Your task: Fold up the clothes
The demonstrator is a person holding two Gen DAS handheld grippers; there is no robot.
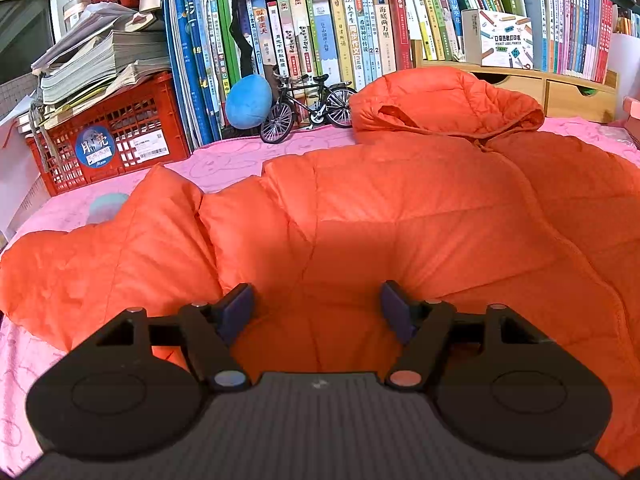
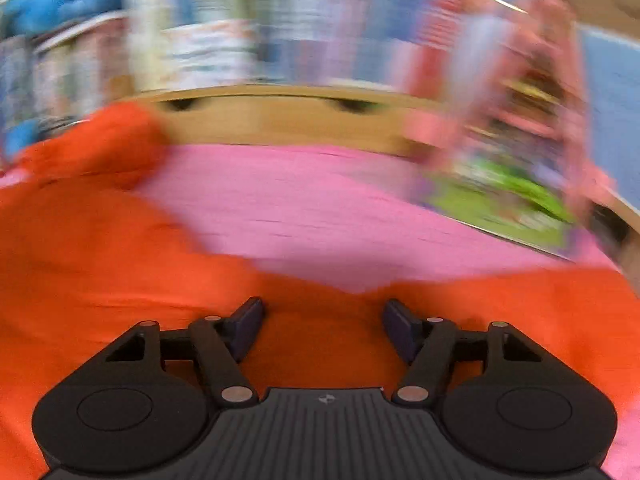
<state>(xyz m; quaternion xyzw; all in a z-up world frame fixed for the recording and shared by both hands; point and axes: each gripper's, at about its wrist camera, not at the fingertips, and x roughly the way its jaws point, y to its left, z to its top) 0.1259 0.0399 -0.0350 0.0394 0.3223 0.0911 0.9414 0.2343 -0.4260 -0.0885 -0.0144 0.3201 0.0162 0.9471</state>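
An orange puffer jacket (image 1: 400, 216) is lying spread across a pink cloth (image 1: 224, 160) that is covering the surface, its hood (image 1: 448, 104) pointing toward the row of books (image 1: 320, 32) at the back. At the far left a red crate (image 1: 108, 140) is sitting under a heap of papers; a blue ball (image 1: 248, 101) and a model bicycle (image 1: 308, 106) are standing just beyond the jacket's upper edge.

The left gripper (image 1: 318, 306) is hanging over the jacket's near part, its jaws standing wide apart. Orange fabric is filling the gap between the fingers (image 1: 236, 312) and spreading beneath them, but the pads are not pressing on it.

In the right wrist view everything beyond the tool is smeared by motion. The right gripper (image 2: 324, 326) is also standing with its jaws well apart, over a fold of the jacket (image 2: 100, 260); the fabric is lying under and between them, not pinched. Beyond its tips the pink cloth (image 2: 300, 208) is showing bare, with a wooden shelf (image 2: 280, 116) behind and a green-printed item (image 2: 512, 208), too blurred to name, at the right.
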